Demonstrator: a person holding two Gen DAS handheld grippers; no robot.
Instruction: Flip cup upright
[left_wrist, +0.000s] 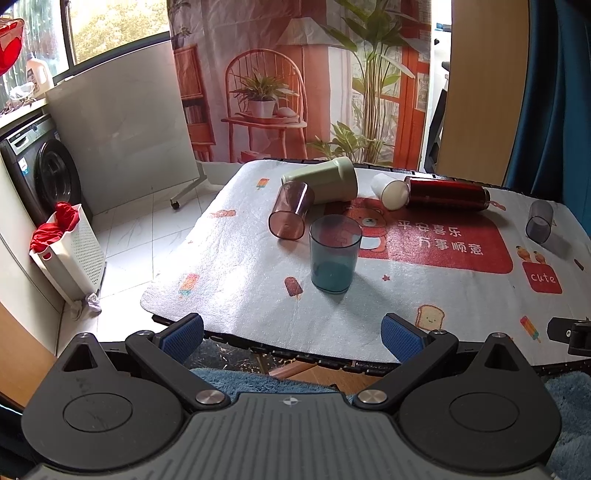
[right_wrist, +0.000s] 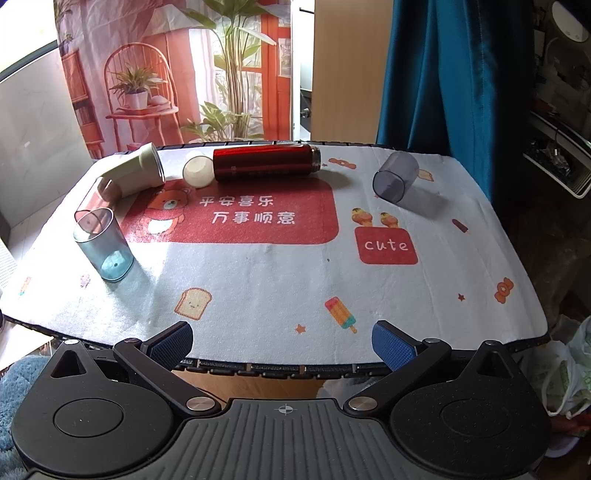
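A blue translucent cup (left_wrist: 334, 254) stands upright on the printed cloth; it also shows in the right wrist view (right_wrist: 103, 245). Behind it a pink translucent cup (left_wrist: 290, 212) lies on its side against a green cup (left_wrist: 325, 181), also on its side (right_wrist: 135, 171). A grey translucent cup (right_wrist: 395, 177) lies on its side at the right (left_wrist: 540, 221). My left gripper (left_wrist: 291, 334) is open and empty at the table's near edge. My right gripper (right_wrist: 282, 343) is open and empty at the near edge too.
A red flask (right_wrist: 266, 160) and its white cap (right_wrist: 198, 171) lie at the back of the table. A white laundry basket (left_wrist: 70, 258) and a washing machine (left_wrist: 40, 170) stand on the floor at the left. A blue curtain (right_wrist: 436, 74) hangs behind at the right.
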